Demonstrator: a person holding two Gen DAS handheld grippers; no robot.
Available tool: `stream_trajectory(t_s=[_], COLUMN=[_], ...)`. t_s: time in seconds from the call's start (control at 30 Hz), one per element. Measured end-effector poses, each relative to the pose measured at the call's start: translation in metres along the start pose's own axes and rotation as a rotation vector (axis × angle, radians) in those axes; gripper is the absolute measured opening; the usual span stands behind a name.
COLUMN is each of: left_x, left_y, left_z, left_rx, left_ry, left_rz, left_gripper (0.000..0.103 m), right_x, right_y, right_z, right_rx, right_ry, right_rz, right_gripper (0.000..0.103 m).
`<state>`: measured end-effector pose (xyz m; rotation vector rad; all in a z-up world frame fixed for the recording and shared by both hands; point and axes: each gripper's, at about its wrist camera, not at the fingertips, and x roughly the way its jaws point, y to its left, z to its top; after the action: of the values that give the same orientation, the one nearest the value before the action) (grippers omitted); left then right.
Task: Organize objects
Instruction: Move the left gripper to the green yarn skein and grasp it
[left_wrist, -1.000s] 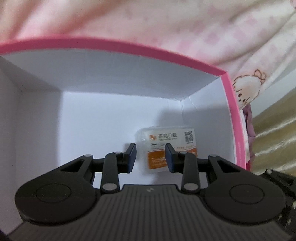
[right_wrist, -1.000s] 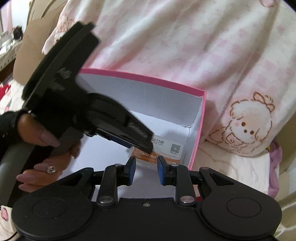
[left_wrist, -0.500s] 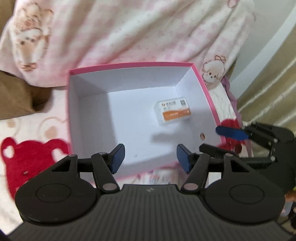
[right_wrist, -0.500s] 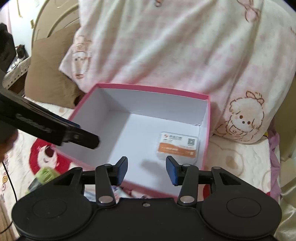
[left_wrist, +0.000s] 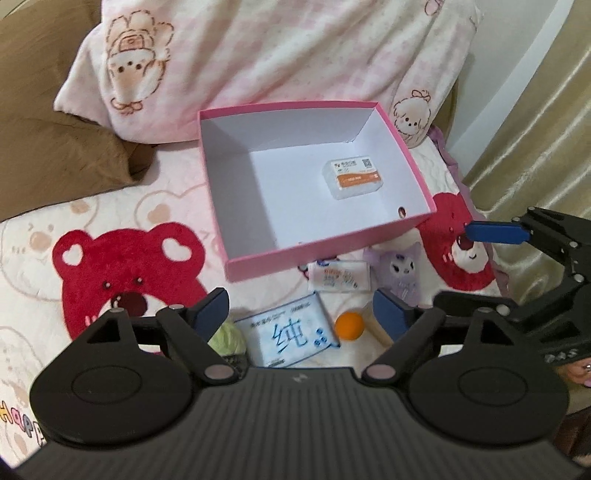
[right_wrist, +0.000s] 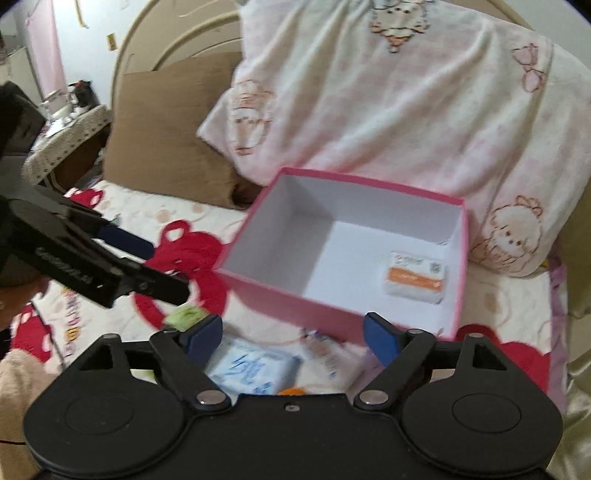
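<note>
One orange-and-white packet (left_wrist: 354, 178) lies in the pink box (left_wrist: 325, 251), well ahead of the left hand-held gripper (left_wrist: 301, 312). Both hand-held grippers have just been opening; jaws now wide, nothing between them (right hand-held gripper (right_wrist: 291, 330) likewise). Still loose on the bed (left_wrist: 44, 229), just ahead of the fingertips: blue-print tissue pack (left_wrist: 291, 334), small white pack (left_wrist: 340, 277), orange ball (left_wrist: 348, 325), purple plush toy (left_wrist: 400, 271), green item (left_wrist: 228, 338). Most of the sorting looks undone. Only the left view shows the plush; only the right shows the bedside stand (right_wrist: 66, 125).
</note>
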<state>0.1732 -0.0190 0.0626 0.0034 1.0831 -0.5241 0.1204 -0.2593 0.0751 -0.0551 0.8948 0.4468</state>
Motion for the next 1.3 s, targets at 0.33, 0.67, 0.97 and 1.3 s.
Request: stream_trajectory(t_s=[0.33, 0.67, 0.97, 1.3], left_x=[-0.002, 0.021, 0.05, 0.073], left_y=[0.016, 0.041, 0.073, 0.106], left_z=[-0.05, -0.088, -0.114, -0.129], left_rx=[0.001, -0.019, -0.042, -0.132], left_ry=[0.007, 0.005, 0.022, -0.03], left_rz=[-0.014, -0.064, -0.023, -0.063], left_gripper=[0.092, 0.091, 0.091, 0.091], right_x=[0.007, 0.041, 0.079, 0.119], right_y=[0.045, 0.085, 0.118, 0.135], right_z=[-0.023, -0.046, -0.061, -0.08], right_rx=[-0.007, -0.066, -0.14, -0.234], right_ry=[0.04, 0.054, 0.071, 0.074], right_rz=[0.128, 0.225, 0.204, 0.16], right_gripper=[0.091, 0.091, 0.091, 0.091])
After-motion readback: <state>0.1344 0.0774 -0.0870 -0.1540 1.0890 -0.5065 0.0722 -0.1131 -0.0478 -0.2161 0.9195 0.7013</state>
